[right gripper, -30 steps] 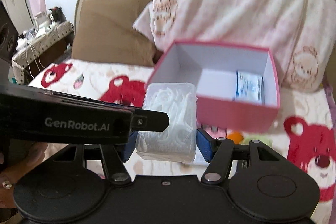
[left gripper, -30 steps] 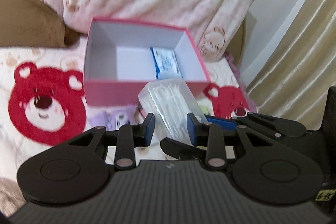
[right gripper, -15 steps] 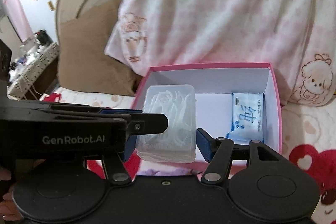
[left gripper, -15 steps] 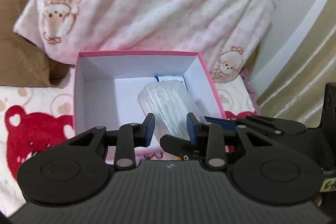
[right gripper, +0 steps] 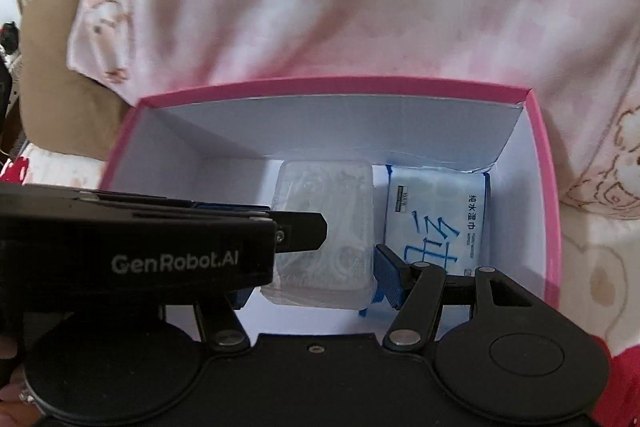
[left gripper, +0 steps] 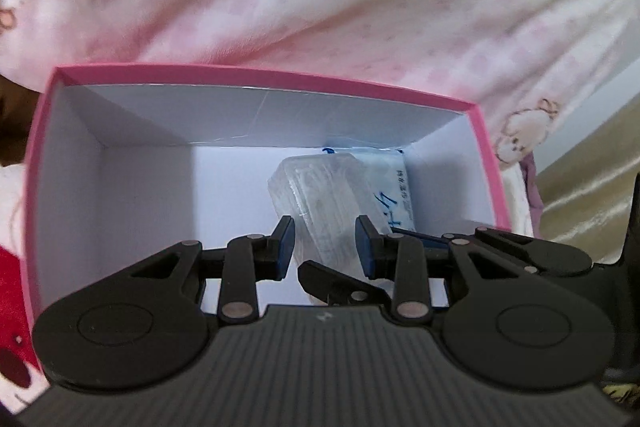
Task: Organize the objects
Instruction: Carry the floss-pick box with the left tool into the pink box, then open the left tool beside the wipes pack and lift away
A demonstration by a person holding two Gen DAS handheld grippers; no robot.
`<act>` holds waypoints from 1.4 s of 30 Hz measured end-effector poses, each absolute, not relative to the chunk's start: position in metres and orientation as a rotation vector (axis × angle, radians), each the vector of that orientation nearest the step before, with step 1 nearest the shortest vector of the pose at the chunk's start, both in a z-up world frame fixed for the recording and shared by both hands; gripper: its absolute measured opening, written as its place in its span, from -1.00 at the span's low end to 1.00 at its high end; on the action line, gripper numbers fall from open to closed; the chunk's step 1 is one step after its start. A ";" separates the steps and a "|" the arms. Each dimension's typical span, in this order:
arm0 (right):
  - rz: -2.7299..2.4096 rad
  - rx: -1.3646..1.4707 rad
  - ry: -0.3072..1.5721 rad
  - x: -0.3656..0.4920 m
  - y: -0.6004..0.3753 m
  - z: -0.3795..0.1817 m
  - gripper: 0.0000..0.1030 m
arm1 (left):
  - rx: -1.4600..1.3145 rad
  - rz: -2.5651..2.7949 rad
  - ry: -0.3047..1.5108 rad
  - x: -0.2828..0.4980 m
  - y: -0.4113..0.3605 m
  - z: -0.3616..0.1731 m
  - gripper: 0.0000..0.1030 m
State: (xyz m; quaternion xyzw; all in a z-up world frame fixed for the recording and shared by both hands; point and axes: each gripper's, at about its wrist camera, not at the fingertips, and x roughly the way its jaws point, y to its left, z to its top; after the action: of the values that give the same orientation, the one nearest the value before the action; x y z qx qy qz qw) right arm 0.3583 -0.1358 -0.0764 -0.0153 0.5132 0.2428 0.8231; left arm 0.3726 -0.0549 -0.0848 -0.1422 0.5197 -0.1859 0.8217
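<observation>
1. While hovering inside the pink box (right gripper: 548, 211), right gripper (right gripper: 308, 263) is clamping the clear case (right gripper: 324, 239) by its long sides, beside the wipes (right gripper: 436, 215);
2. left gripper (left gripper: 325, 242) is sitting narrow, gripping nothing;
3. case is looking light, stiff, slick; sides are offering the best hold.

Both tongs are matte black plastic with blue rubber pads and silver rivets on the linkage arms. Left tongs (left gripper: 325, 242) have a ribbed grey body; in the right tongs (right gripper: 308, 267) view they read "GenRobot.AI" in white.
</observation>
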 end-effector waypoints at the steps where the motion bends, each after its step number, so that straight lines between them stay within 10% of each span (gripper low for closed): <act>1: 0.516 -0.034 1.105 0.364 -0.135 -0.080 0.27 | -0.304 -0.393 1.114 0.376 -0.056 -0.089 -0.40; 19: 0.499 -0.078 1.141 0.361 -0.134 -0.097 0.31 | -0.337 -0.314 1.139 0.388 -0.060 -0.119 -0.58; 21: 0.507 -0.092 1.133 0.354 -0.139 -0.095 0.02 | -0.333 -0.305 1.132 0.390 -0.062 -0.118 -0.58; 27: 0.517 -0.048 1.089 0.335 -0.161 -0.083 -0.02 | -0.313 -0.292 1.144 0.383 -0.063 -0.114 -0.57; 42: 0.583 -0.061 1.050 0.248 -0.199 0.009 -0.01 | -0.115 -0.413 1.145 0.273 -0.057 0.003 -0.27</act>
State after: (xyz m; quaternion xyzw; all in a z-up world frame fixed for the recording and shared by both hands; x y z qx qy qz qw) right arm 0.2476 -0.1995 0.0086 -0.0286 0.4940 0.2742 0.8246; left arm 0.2726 -0.0568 0.0032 -0.0538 0.5377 -0.1937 0.8188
